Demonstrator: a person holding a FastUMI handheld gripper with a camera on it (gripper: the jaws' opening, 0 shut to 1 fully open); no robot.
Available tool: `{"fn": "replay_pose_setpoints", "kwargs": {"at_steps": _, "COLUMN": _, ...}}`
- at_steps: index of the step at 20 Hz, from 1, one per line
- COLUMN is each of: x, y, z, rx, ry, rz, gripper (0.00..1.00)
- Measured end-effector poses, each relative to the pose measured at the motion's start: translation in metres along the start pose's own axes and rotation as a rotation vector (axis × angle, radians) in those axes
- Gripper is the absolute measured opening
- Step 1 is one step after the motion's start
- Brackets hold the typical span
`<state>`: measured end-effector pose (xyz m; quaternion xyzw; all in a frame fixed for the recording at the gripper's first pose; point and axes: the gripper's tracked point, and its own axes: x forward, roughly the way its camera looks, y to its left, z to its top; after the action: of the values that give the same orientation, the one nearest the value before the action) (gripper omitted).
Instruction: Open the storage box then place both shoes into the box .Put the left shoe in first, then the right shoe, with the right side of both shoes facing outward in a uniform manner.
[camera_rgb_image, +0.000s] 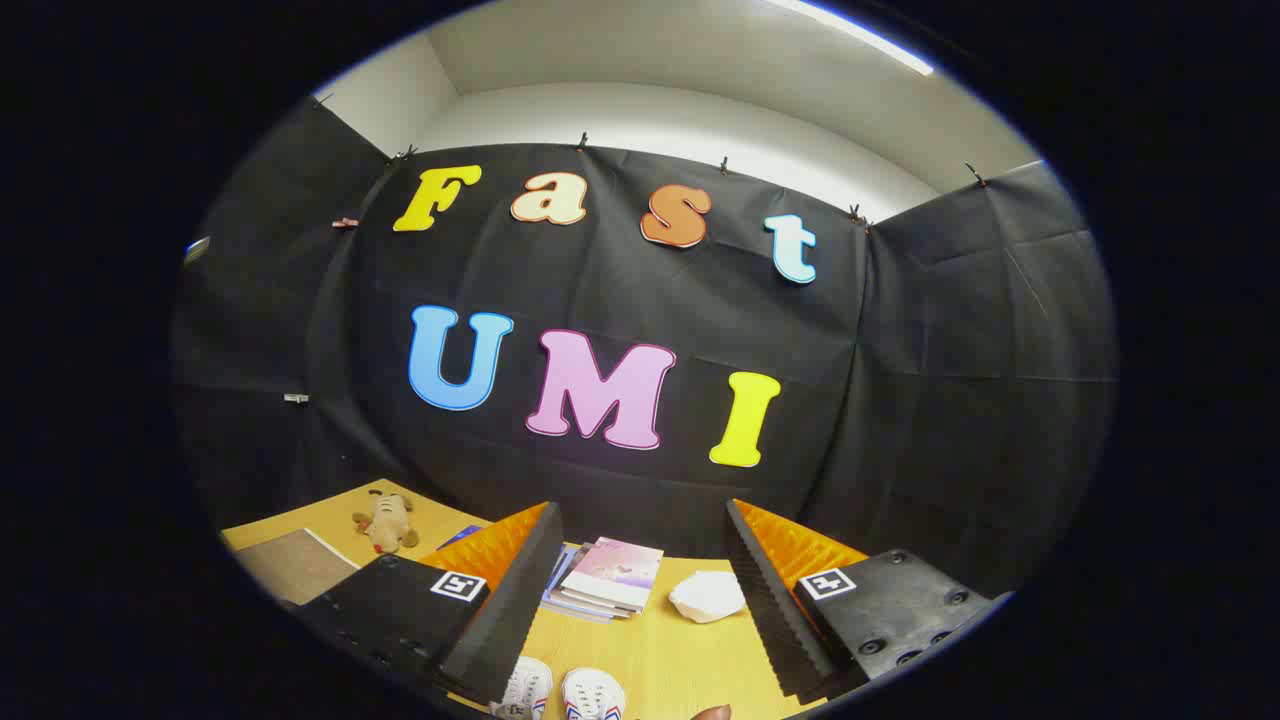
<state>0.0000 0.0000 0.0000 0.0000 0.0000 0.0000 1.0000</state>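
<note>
Plush toy (385, 522): soft, tan, lying on the wooden table (690, 655) far left; just a bystander.
Gripper (640, 560): released, fingers spread wide and holding nothing, tilted up toward the booth wall.
Stack of booklets (608, 578): flat, glossy, beyond the fingers; likely to slide if brushed.
Pair of shoes (565, 692): white, laced, side by side on the table between the fingers and below them, toes barely in sight.
Risk: seen from here the two look alike, so grabbing the right one first seems easy.
White crumpled object (708, 596): lumpy, material unclear.
Storage box: location can't be judged.
</note>
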Motion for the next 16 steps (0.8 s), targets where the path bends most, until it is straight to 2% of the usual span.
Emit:
{"fn": "replay_pose_setpoints", "kwargs": {"at_steps": 10, "x": 0.003, "y": 0.022, "z": -0.006, "rx": -0.017, "ry": 0.000, "rz": 0.041, "gripper": 0.97}}
{"fn": "replay_pose_setpoints", "kwargs": {"at_steps": 16, "x": 0.001, "y": 0.054, "z": -0.007, "rx": 0.001, "ry": 0.007, "rz": 0.140, "gripper": 0.97}}
